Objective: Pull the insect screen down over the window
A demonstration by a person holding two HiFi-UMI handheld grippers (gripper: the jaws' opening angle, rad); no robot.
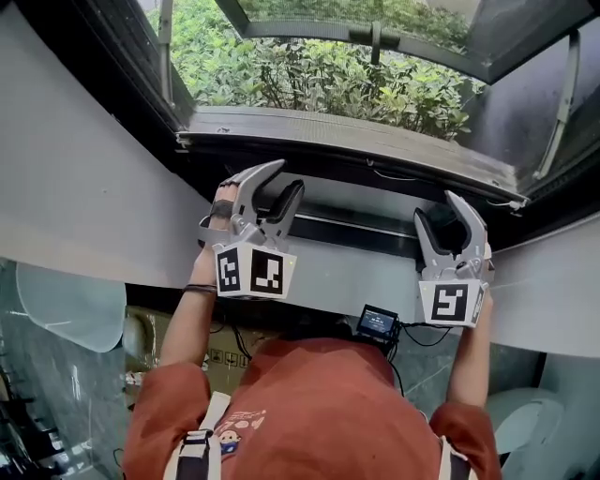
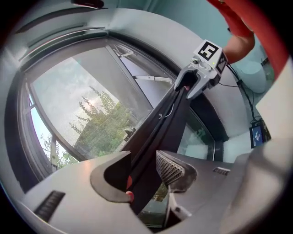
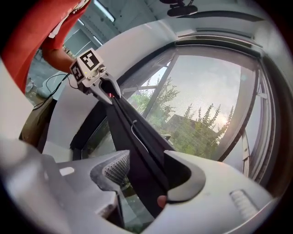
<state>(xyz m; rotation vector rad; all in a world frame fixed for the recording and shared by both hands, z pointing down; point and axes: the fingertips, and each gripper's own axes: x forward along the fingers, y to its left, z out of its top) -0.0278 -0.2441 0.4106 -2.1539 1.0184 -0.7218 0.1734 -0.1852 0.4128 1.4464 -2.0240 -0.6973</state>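
The insect screen's black pull bar (image 1: 375,178) runs across the window below a grey rail (image 1: 356,141). My left gripper (image 1: 286,183) is shut on the bar near its left end; the bar (image 2: 151,151) fills the space between its jaws. My right gripper (image 1: 442,211) is shut on the bar (image 3: 142,160) farther right. Each gripper view shows the other gripper along the bar: the right gripper (image 2: 194,89) and the left gripper (image 3: 107,93). Grey screen mesh (image 2: 87,100) (image 3: 206,105) covers the opening above the bar, with trees behind it.
An outward-opened glass sash (image 1: 394,28) hangs over green bushes (image 1: 319,80). White wall (image 1: 84,187) flanks the dark window frame (image 1: 553,112). A small display with cables (image 1: 377,322) sits at the person's chest. A thin cord (image 2: 161,116) lies on the bar.
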